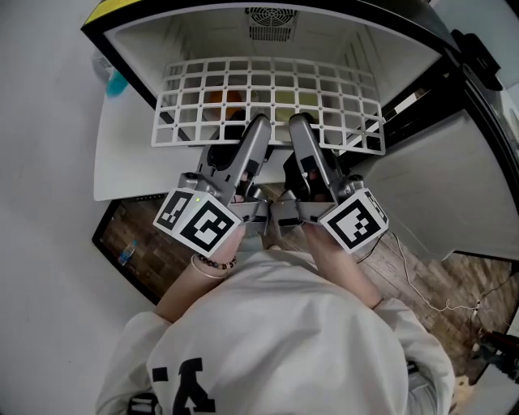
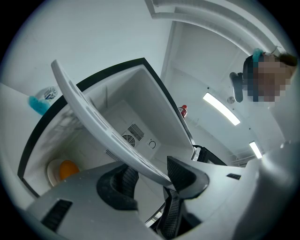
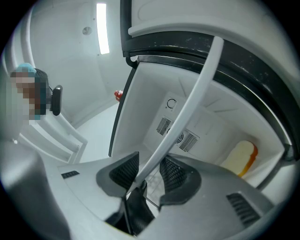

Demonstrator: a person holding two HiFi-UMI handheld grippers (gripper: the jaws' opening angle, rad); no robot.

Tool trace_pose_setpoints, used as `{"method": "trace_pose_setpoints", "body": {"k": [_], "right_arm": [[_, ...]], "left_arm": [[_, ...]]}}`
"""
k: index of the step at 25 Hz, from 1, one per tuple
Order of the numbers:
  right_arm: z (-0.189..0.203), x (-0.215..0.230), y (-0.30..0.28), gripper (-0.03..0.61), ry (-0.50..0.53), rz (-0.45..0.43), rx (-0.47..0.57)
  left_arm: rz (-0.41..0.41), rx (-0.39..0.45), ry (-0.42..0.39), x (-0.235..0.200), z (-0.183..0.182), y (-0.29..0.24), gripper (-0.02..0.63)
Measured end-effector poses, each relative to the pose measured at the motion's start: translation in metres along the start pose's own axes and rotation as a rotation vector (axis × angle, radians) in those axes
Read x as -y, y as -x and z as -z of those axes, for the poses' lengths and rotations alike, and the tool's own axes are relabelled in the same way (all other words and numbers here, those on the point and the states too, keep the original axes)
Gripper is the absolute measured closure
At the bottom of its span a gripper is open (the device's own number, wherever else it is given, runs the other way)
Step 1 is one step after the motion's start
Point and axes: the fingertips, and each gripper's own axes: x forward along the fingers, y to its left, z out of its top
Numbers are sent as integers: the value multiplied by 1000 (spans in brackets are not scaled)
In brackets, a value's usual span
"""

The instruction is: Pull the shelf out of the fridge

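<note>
The white grid shelf [image 1: 268,97] sits partway out of the fridge [image 1: 138,36]. Its rear part lies inside the cavity and its front edge and both front corners stand past the fridge's black front rim. In the head view, both tools meet the middle of that front edge side by side.

The right gripper [image 3: 146,173] has the shelf's front bar [image 3: 187,110] pinched between its two ribbed pads. The left gripper [image 2: 152,176] has its jaws set wide with the broad front rim [image 2: 101,126] between them. The rim touches the right-hand pad and seems clamped, though the far pad's contact is partly hidden.

Below the shelf, near the fridge's left wall, an orange item [image 2: 68,169] rests on a pale plate [image 2: 52,171]. A round fan grille [image 1: 272,20] sits on the back wall. The open door [image 1: 442,190] hangs at the fridge's right side. A blue object [image 1: 116,81] stands just outside the left wall.
</note>
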Motion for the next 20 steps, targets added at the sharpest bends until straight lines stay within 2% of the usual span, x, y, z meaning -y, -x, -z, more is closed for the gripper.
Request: {"method": "trace_pose_setpoints", "body": {"k": [20], "right_arm": [[4, -7, 14, 425, -9, 0, -7]], "left_arm": [[0, 9, 31, 7, 4, 14, 425]]}}
